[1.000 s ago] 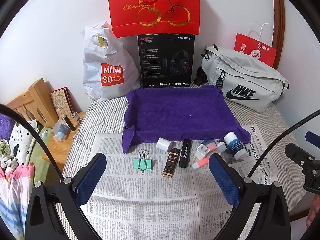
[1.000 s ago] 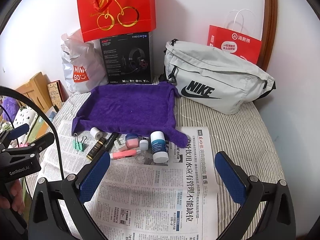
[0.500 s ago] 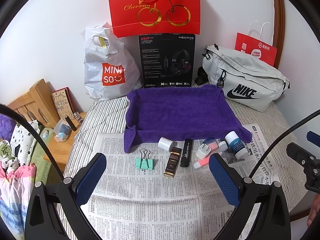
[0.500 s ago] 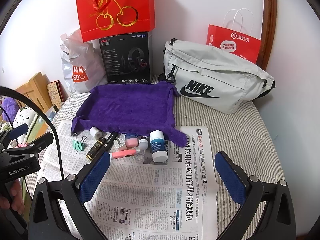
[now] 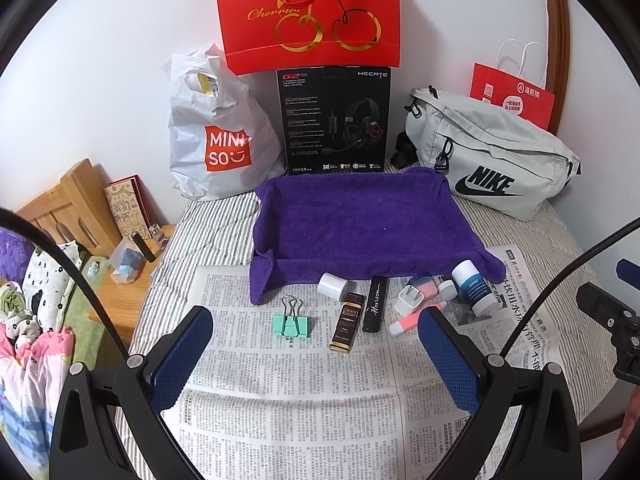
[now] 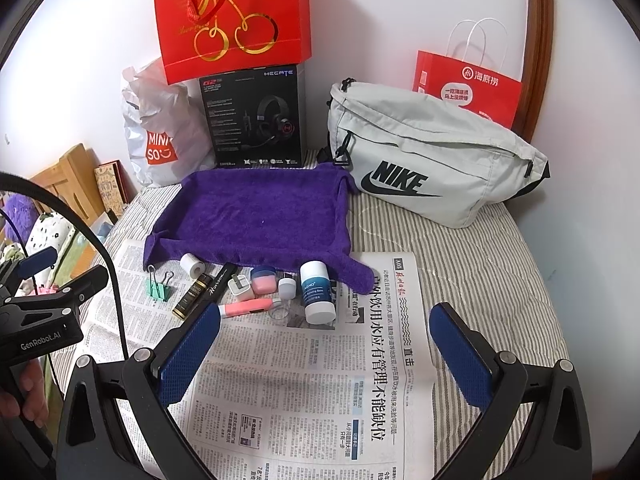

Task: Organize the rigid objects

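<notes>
Below towel (image 5: 360, 224) edge: items row; bare newspaper (image 5: 304, 392) under both spread tools.

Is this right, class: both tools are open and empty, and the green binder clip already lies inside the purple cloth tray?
Not quite. The green binder clip lies on the newspaper in front of the purple cloth tray, as the left wrist view shows. Both the left tool and right tool are open and empty.

Over the last second my left gripper (image 5: 316, 356) has eased slightly forward and down, so the mint binder clip (image 5: 291, 322) and the purple towel (image 5: 360, 228) sit a touch lower in its view. My right gripper (image 6: 326, 356) drifted only slightly; the blue-labelled bottle (image 6: 317, 292) shifted a hair in its view.
</notes>
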The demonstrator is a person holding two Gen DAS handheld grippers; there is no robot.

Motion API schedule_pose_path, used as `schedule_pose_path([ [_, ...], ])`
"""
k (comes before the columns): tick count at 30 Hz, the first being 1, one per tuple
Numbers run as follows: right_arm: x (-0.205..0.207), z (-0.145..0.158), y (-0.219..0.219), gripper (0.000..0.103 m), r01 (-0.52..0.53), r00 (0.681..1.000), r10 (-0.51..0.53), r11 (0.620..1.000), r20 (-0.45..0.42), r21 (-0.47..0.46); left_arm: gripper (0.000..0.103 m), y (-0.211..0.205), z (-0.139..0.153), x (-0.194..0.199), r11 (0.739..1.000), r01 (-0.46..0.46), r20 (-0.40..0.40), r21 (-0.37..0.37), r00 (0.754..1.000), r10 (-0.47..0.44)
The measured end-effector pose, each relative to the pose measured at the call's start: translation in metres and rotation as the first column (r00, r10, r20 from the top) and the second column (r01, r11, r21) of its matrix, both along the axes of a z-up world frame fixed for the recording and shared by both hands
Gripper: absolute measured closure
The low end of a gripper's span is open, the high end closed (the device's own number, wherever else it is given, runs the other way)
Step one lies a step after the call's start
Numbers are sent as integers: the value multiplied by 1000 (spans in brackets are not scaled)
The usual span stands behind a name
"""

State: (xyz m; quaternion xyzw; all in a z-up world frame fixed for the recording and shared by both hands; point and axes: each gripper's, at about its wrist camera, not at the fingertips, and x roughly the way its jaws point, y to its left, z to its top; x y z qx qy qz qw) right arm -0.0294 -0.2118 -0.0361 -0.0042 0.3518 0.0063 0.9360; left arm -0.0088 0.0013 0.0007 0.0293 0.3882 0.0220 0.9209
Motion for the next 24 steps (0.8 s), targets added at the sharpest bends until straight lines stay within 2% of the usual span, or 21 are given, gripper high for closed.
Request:
schedule_pose_path([
  [24,-2,0,0,0,4,1000,-4,1000,-3,-3,0,1,-2,-3,1000,7,1,-3,1000,-7],
])
